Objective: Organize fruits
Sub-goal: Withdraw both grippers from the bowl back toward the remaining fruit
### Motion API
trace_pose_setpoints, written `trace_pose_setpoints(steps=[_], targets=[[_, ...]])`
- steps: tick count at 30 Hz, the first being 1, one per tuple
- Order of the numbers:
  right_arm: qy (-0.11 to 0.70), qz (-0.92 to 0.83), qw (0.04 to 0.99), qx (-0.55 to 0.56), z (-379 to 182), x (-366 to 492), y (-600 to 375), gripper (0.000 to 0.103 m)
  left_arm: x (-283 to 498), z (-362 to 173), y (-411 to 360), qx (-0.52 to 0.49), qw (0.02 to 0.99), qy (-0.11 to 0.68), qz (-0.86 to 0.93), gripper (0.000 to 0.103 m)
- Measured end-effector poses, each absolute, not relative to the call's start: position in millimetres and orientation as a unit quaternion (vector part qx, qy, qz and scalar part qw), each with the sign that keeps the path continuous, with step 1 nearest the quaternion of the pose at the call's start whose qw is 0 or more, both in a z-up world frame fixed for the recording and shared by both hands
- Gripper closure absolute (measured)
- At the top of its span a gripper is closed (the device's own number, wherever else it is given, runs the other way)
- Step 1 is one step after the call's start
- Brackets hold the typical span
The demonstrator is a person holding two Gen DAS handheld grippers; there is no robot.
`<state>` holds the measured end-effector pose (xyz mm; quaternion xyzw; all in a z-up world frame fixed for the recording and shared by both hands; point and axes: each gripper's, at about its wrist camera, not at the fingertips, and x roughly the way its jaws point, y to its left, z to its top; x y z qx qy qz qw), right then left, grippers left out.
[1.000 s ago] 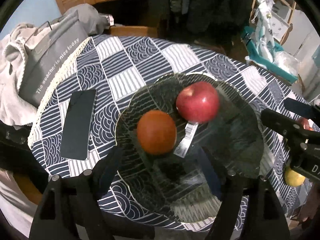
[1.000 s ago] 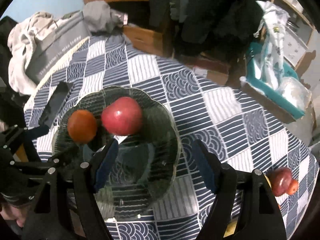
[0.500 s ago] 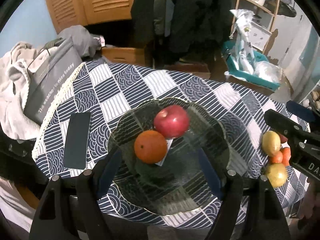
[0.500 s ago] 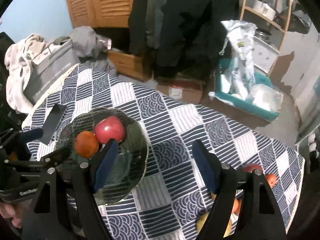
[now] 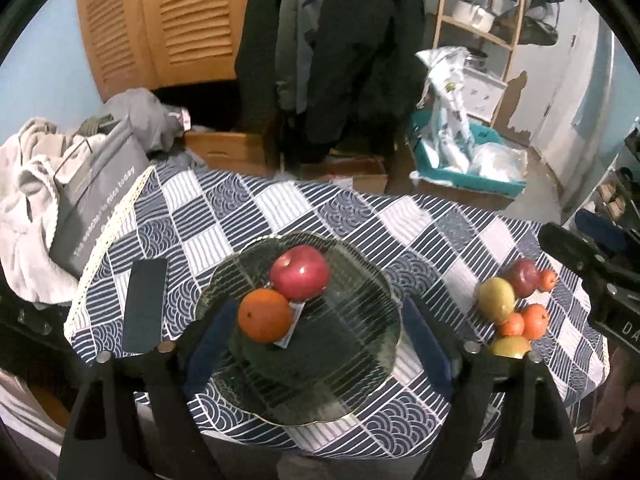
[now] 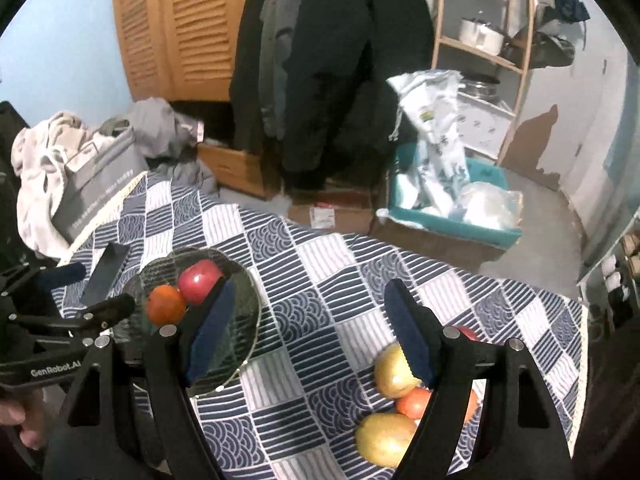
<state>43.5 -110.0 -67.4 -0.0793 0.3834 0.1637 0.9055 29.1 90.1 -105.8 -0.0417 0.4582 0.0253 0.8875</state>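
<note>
Several loose fruits (image 6: 404, 396) (yellow pears, oranges) lie at five o'clock under the empty, wide right gripper (image 6: 308, 332); the ribbed glass plate (image 5: 360, 360) sits beneath the left gripper (image 5: 316, 344), whose empty jaws have just been opening.

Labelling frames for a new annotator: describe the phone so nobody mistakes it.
Start at the round table with the blue and white patterned cloth. Find the glass plate holding a red apple and an orange. The phone lies flat on the cloth just left of that plate: a dark, thin rectangle, the only flat black thing among round fruit.
</note>
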Motion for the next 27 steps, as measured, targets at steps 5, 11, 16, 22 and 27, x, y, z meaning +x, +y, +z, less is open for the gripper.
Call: trace_pose_setpoints(steps=[5, 11, 16, 22, 27], targets=[[0.369, 0.155, 0.913, -0.073, -54, 32, -129, 0.024, 26, -95, 77, -0.028, 0.894, 0.446, 0.018, 0.016], [0.344, 0.138, 0.927, -0.063, -36, 21, -151, 0.024, 23, -82, 67, -0.027, 0.901, 0.432, 0.011, 0.016], [0.324, 0.128, 0.935, -0.064, -27, 14, -167, 0.021, 19, -69, 55, -0.029, 0.912, 0.408, 0.001, 0.011], [0.317, 0.116, 0.939, -0.065, -26, 7, -191, 0.020, 15, -56, 38, -0.020, 0.924, 0.381, -0.011, 0.010], [0.307, 0.099, 0.945, -0.056, -21, 0, -213, 0.020, 14, -48, 30, -0.034, 0.928, 0.370, -0.023, 0.009]])
